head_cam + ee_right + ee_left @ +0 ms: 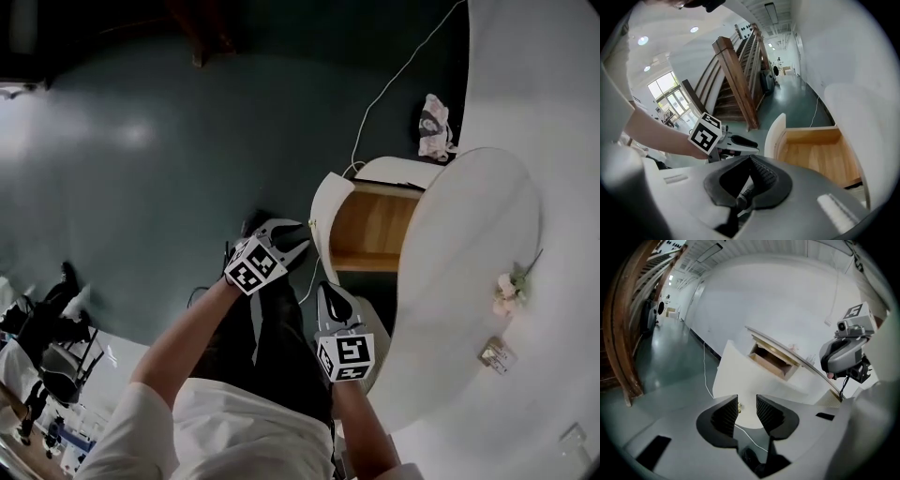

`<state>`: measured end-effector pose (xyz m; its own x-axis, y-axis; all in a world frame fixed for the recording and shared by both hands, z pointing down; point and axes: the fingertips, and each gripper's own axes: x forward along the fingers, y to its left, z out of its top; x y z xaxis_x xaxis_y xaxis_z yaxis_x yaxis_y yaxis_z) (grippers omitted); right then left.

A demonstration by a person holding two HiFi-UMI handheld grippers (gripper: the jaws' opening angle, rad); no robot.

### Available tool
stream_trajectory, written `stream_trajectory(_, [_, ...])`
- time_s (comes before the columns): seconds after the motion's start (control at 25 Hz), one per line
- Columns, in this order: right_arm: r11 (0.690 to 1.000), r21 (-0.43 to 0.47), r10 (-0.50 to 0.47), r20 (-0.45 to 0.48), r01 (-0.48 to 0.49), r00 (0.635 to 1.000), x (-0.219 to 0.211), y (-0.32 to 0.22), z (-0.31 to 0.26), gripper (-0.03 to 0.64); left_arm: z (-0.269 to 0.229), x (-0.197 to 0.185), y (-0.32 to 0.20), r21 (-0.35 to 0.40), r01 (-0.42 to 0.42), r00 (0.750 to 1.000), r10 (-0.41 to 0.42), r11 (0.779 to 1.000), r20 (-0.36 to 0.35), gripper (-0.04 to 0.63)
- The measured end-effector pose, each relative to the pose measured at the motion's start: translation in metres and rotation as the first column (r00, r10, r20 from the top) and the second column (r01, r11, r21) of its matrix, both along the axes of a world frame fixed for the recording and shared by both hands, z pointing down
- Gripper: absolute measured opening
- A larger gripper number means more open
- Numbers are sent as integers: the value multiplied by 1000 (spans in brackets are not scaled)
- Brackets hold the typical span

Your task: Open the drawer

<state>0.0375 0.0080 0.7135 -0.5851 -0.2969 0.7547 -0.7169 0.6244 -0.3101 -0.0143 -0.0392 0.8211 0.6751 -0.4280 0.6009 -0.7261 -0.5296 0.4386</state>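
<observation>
Drawer (370, 230) is sitting pulled well out from under the round table top (469, 309). It's showing a bare, light wood-grain box with straight board walls, empty inside as far as the right gripper view shows. The drawer front (325, 211) is a smooth white panel, curving to follow the round table. A small brass-coloured knob (739, 406) is sticking out of it.

Left gripper (747, 398) is hanging in front of that panel with its jaws standing apart. Its ribbed black pads (725, 416) are gripping nothing. The knob is showing just beside the left pad's tip, but I can't tell if they're touching.

Right gripper (750, 159) is hovering beside the open drawer, above its near edge. Its jaw tips are looking closed together and holding nothing.

The table top is matte white with a thin rounded rim, overhanging the drawer's inner end. A small sprig of pale flowers (509, 289) is lying on it, well away from the drawer.

A thin white cable (394, 80) is trailing across the floor to the table base. The floor (141, 169) is dark, glossy teal and is leaving wide room on the drawer's open side. A wooden staircase (736, 84) is standing well behind it.
</observation>
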Motion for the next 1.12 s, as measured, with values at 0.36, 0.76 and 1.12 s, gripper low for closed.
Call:
stream_trajectory(0.36, [991, 117, 62, -1, -62, 998, 35, -41, -84, 11, -86, -10, -12, -14, 16, 996, -15, 1000, 82, 115])
stream_trajectory(0.76, [969, 165, 176, 57, -183, 983, 78, -60, -174, 11, -205, 13, -11, 12, 23, 998, -24, 1000, 51, 103])
stream_trajectory(1.12, [935, 238, 252, 79, -263, 965, 120, -53, -251, 11, -297, 30, -5, 78, 0, 1000, -2, 997, 29, 100])
